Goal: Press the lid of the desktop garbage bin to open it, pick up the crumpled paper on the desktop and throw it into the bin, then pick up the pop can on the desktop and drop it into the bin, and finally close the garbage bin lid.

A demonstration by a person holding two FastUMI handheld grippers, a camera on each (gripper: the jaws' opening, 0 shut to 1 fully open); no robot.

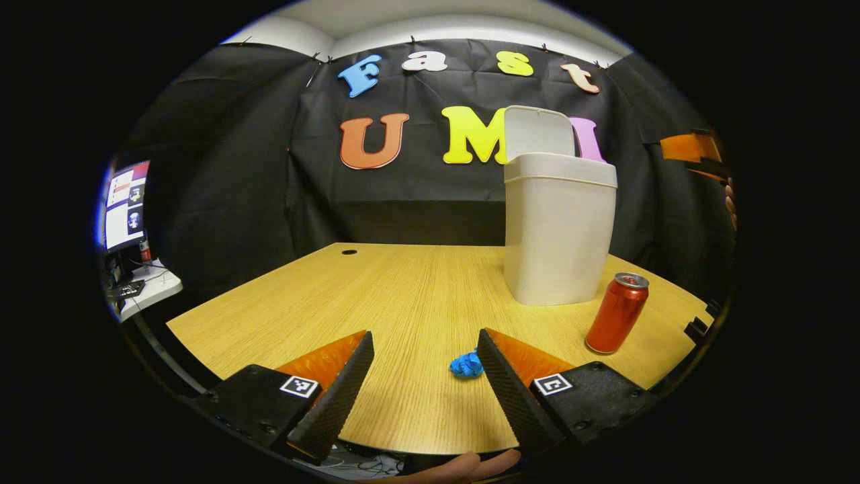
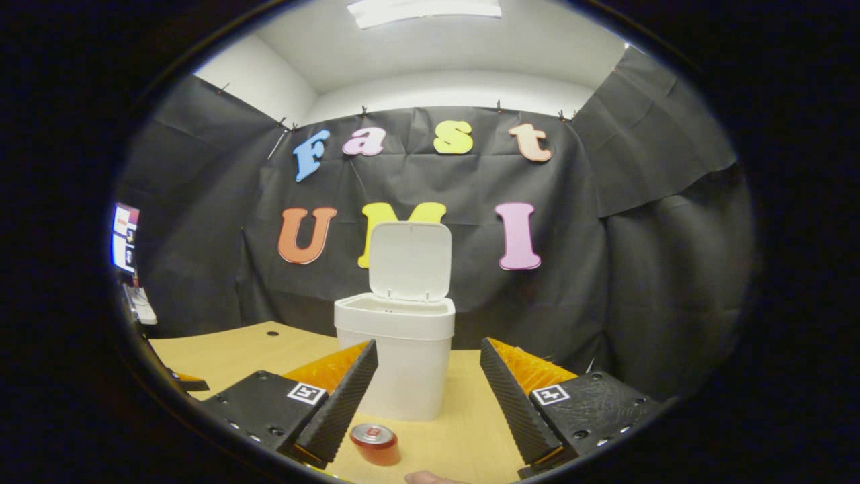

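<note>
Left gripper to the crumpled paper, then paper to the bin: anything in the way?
Nothing visible. The crumpled paper lies on bare desk just ahead of the open left gripper. The bin stands behind with its lid up; the pop can stands off to the side.

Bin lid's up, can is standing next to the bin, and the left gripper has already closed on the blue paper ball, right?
Not quite. The left gripper is open and holds nothing: in the left gripper view the blue paper ball lies on the table beside one finger. The rest holds: the bin has its lid up, and the can stands upright next to it.
</note>
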